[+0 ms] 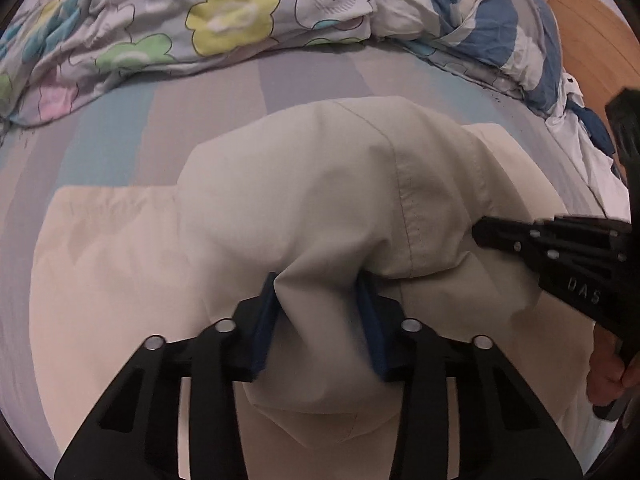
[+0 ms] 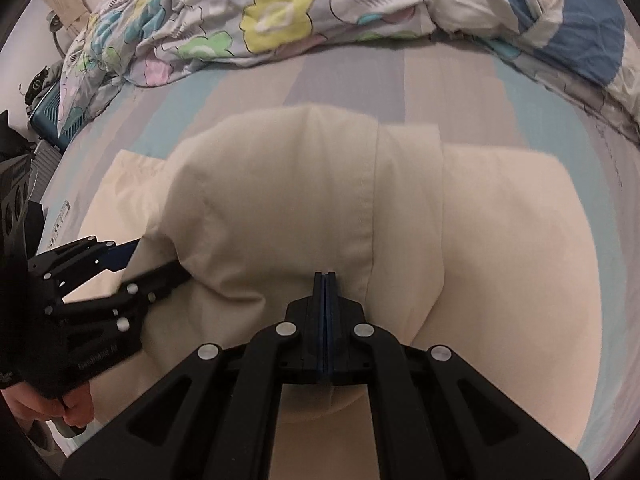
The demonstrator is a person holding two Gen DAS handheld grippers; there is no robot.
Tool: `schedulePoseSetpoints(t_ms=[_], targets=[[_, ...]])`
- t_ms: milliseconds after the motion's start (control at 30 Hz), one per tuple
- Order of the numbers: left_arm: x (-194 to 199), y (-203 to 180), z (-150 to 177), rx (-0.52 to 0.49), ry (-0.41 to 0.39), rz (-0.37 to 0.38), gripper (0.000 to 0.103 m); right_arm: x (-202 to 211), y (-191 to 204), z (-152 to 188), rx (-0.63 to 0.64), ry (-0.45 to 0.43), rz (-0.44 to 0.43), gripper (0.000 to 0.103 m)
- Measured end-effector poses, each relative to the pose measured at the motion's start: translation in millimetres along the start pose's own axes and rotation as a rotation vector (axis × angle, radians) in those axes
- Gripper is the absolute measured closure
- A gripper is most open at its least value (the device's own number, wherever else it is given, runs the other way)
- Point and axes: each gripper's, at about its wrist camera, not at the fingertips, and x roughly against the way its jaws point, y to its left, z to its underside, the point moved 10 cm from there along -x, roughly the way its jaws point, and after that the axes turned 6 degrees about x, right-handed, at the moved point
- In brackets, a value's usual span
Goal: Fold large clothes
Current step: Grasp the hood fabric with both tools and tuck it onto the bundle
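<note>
Cream garment [image 1: 320, 208] lies on the striped bed [image 1: 120, 128], its near fold lifted; left claw [image 1: 318, 320] pinches a bunch, right claw [image 2: 325, 280] pressed on it alongside, flat cloth ahead.

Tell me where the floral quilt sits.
In both wrist views the floral quilt lies bunched along the far edge of the striped bedsheet, beyond the cream garment and left of the blue-striped bedding.

A home bedroom: striped bedsheet [image 1: 208, 120], rumpled floral duvet [image 1: 132, 28] (wooden headboard [image 1: 592, 40] beyond).
</note>
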Motion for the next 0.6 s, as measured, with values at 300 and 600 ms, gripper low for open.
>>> schedulePoseSetpoints(t_ms=[300, 600], targets=[[-19, 3, 14, 0.034, 0.023, -0.009, 0.075, -22, -1, 22, -0.010, 0.039, 0.016, 0.103], [21, -6, -3, 0.036, -0.062, -0.018, 0.009, -2, 7, 10, -0.003, -0.001, 0.014, 0.071]])
